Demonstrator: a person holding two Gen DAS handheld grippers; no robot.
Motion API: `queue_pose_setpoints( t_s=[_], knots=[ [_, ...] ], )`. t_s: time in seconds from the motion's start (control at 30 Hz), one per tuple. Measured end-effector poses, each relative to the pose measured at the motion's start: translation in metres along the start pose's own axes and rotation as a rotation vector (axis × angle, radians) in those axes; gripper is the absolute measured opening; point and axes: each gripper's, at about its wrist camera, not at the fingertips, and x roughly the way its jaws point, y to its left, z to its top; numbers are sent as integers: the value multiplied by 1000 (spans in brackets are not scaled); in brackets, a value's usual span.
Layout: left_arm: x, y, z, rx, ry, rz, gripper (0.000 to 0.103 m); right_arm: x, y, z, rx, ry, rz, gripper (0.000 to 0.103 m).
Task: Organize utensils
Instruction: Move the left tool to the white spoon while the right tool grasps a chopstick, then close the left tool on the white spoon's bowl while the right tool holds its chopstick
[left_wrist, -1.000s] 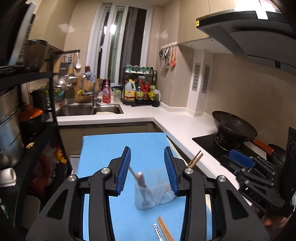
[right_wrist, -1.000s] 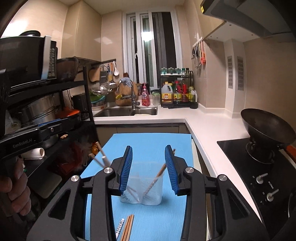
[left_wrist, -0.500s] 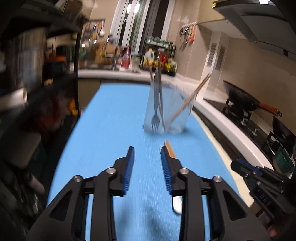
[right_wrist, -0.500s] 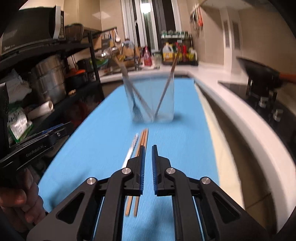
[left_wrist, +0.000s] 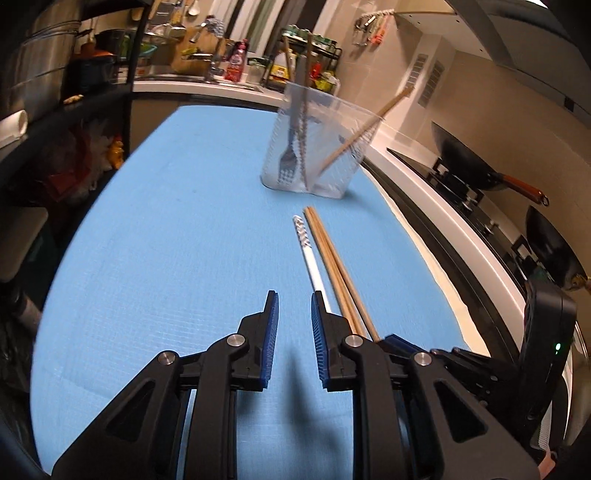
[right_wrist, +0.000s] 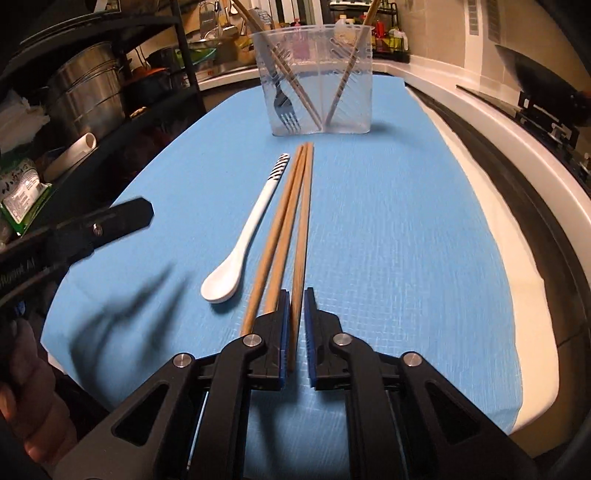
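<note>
A clear plastic cup stands on the blue mat, holding a fork and leaning chopsticks. In front of it lie a white spoon and three wooden chopsticks. My left gripper hovers low over the mat just left of the spoon's handle; its jaws are closing with nothing between them. My right gripper is shut over the near ends of the chopsticks, and the rightmost one shows through the narrow slit between its pads.
A black wok sits on the stove to the right, past the white counter edge. A dark shelf with steel pots stands to the left. Behind the mat are a sink and bottles. A hand holds the left gripper.
Both grippers came down from above the cup to low over the mat in front of it. The right jaws shut. The left jaws narrowed.
</note>
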Motion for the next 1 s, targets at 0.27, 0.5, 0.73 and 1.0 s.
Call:
queue_pose_setpoints(
  t_s=[0.27,0.5,0.73,1.0],
  knots=[
    [29,-17,-14,0,95,-43,21,-11,-17,-8,59,-15,-64,5],
    [42,-32,-27,68,114,54,20,-19,-27,-13,86,-6,-92,5],
    [38,-46,-30,150,74,136,20,-23,-28,-18,81,-6,-100,5],
    [38,-43,-25,67,68,37,21,-22,-29,-17,94,-7,-95,6]
  ],
)
